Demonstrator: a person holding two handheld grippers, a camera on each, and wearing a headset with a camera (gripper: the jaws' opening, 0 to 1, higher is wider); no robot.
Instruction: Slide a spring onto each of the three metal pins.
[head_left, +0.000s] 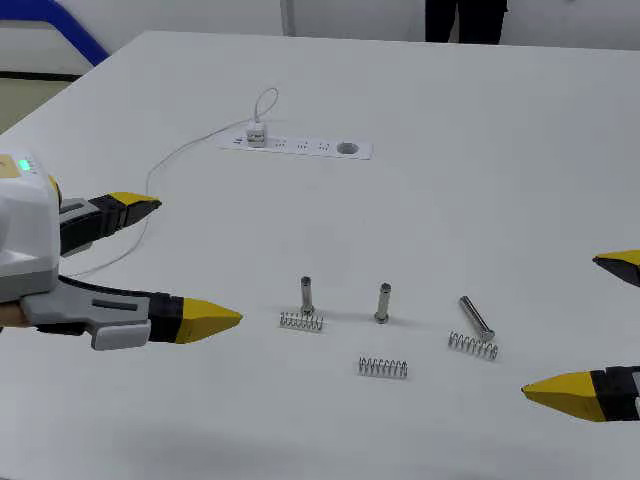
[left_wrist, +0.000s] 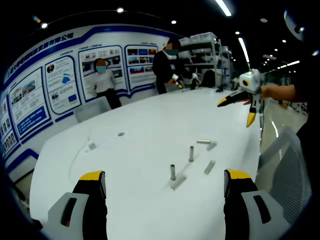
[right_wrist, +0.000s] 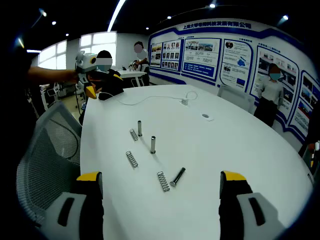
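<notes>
Three metal pins are on the white table: a left pin and a middle pin stand upright, and a right pin lies on its side. A spring lies by each: left spring, middle spring, right spring. My left gripper hovers at the table's left, open and empty, well apart from the pins. My right gripper is at the right edge, open and empty. The left gripper view has the pins and springs ahead; the right gripper view has the lying pin nearest.
A white power strip with a plugged-in white cable lies at the back of the table. A grey mesh chair stands by the table edge. People stand near the far wall.
</notes>
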